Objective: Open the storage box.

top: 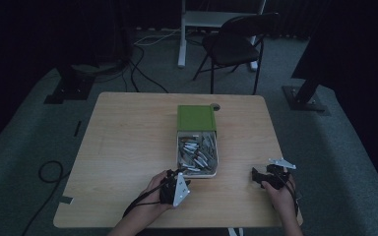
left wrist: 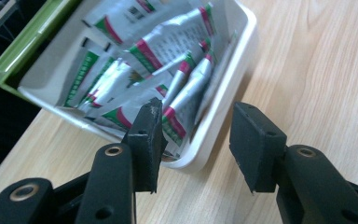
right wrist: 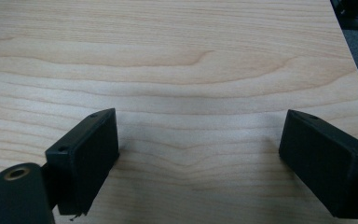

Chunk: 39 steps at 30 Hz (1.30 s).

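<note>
At the near edge of the table (top: 128, 147), your left gripper (left wrist: 196, 140) hung with its jaws partly spread and nothing between them, just short of the white tray (left wrist: 242, 42); your right gripper (right wrist: 198, 154) rested wide apart over bare wood, well off to the side. To do this well, you needed to single out one sachet (left wrist: 186, 93) near the tray's rim and pinch its end. The tray, its green lid (top: 196, 118) slid back, held a loose heap of silver sachets.
</note>
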### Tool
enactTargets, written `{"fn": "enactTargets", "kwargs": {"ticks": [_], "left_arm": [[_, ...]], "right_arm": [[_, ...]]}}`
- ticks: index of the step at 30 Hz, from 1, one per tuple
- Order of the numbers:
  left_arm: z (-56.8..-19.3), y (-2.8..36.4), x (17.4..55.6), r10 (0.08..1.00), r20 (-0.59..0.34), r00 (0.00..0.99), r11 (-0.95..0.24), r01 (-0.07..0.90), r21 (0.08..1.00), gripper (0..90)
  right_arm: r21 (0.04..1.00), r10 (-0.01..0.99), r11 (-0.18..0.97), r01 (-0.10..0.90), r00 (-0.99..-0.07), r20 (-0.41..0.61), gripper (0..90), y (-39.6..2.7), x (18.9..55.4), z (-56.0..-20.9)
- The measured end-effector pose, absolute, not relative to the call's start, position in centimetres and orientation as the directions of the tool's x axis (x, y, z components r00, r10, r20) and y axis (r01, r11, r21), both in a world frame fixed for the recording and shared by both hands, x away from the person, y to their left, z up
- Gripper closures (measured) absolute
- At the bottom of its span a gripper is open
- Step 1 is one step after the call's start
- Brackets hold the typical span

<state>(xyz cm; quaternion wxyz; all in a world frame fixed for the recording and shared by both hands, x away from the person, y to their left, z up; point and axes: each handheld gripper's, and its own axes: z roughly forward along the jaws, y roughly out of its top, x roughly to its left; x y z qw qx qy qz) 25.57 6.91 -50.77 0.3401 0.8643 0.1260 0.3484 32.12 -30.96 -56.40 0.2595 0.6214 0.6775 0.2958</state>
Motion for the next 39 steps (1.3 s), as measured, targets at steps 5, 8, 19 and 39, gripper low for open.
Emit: {"fn": "enactTargets", "kwargs": {"ticks": [5,8,19,39], "left_arm": [[-50.6,8.3,25.7,0.492,0.482,0.725,-0.706,0.008,0.709,55.4],[-50.7,9.2,25.7,0.517,0.458,0.723,-0.687,0.032,0.726,54.8],[-51.9,12.6,26.5,0.609,0.398,0.686,-0.648,0.142,0.748,53.1],[-53.2,16.7,27.2,0.718,0.268,0.643,-0.539,0.269,0.798,44.8]], "right_arm": [[0.723,0.996,0.053,0.688,-0.093,0.016,11.3,-31.0,32.1,-56.4],[0.723,0.996,0.053,0.688,-0.093,0.016,11.4,-31.0,32.1,-56.4],[0.723,0.996,0.053,0.688,-0.093,0.016,11.3,-31.0,32.1,-56.4],[0.724,0.996,0.054,0.688,-0.093,0.015,11.4,-31.0,32.1,-56.4]]}}
